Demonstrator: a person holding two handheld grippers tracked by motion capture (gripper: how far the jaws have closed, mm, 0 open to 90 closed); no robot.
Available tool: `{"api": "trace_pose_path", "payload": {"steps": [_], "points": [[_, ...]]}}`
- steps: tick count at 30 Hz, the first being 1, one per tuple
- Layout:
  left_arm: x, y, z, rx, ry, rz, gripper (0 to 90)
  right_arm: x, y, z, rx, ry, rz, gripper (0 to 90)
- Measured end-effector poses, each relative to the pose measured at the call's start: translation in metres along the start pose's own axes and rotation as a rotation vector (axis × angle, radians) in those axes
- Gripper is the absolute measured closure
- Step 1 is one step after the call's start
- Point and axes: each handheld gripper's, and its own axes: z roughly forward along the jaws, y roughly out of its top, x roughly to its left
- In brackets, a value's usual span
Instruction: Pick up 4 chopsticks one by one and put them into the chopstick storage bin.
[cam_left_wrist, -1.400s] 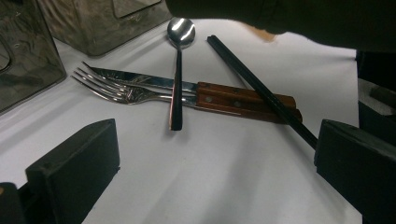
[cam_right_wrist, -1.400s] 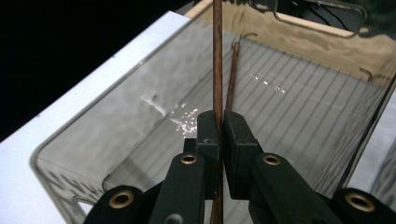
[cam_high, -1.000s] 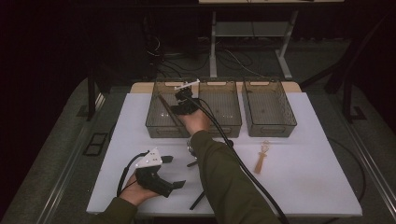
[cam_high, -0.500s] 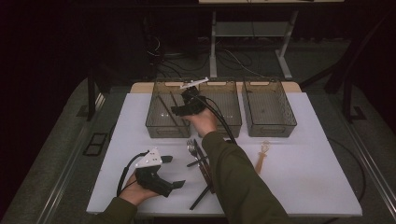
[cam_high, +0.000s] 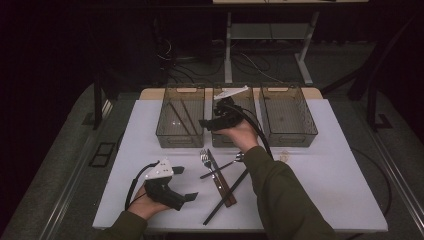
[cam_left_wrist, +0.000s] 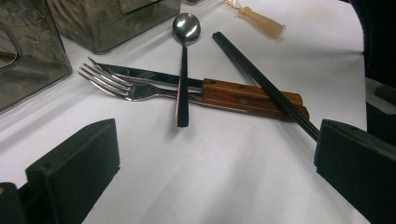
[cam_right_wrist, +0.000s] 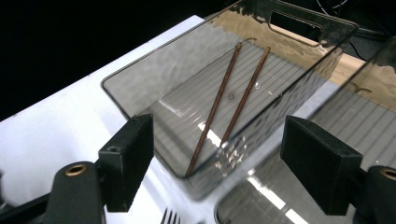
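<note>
A white table carries three clear bins along its far edge. The left bin holds two brown chopsticks lying side by side, one end of each leaning up its wall. The middle bin and the right bin sit just beside it.

The right gripper hangs above the middle bin, aimed toward the left bin; its jaws have just been opening and stand wide apart with nothing between them.

The left gripper rests near the table's front edge, jaws apart and empty, pointing at a pile of cutlery in front of the bins. There a wooden-handled knife and a fork lie together, a spoon lies across them, and a black chopstick crosses the knife handle. A small amber piece lies farther off.
</note>
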Motion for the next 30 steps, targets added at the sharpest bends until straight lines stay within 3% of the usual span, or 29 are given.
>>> {"api": "trace_pose_path", "payload": {"steps": [11,18,25,30], "points": [[0.002,-0.001,-0.001,0.006,0.013,-0.015,0.0,-0.014,-0.030,-0.036,-0.020,0.009,0.002,20.0],[0.002,-0.002,-0.001,0.011,0.024,-0.016,0.0,-0.021,-0.061,-0.058,-0.039,0.026,0.011,19.2],[0.001,-0.002,0.000,0.029,0.029,-0.007,0.0,-0.018,-0.096,-0.077,-0.008,0.046,-0.013,19.1],[0.002,-0.002,-0.001,0.028,0.029,-0.010,0.0,-0.017,-0.120,-0.091,-0.046,0.032,-0.023,18.5]]}}
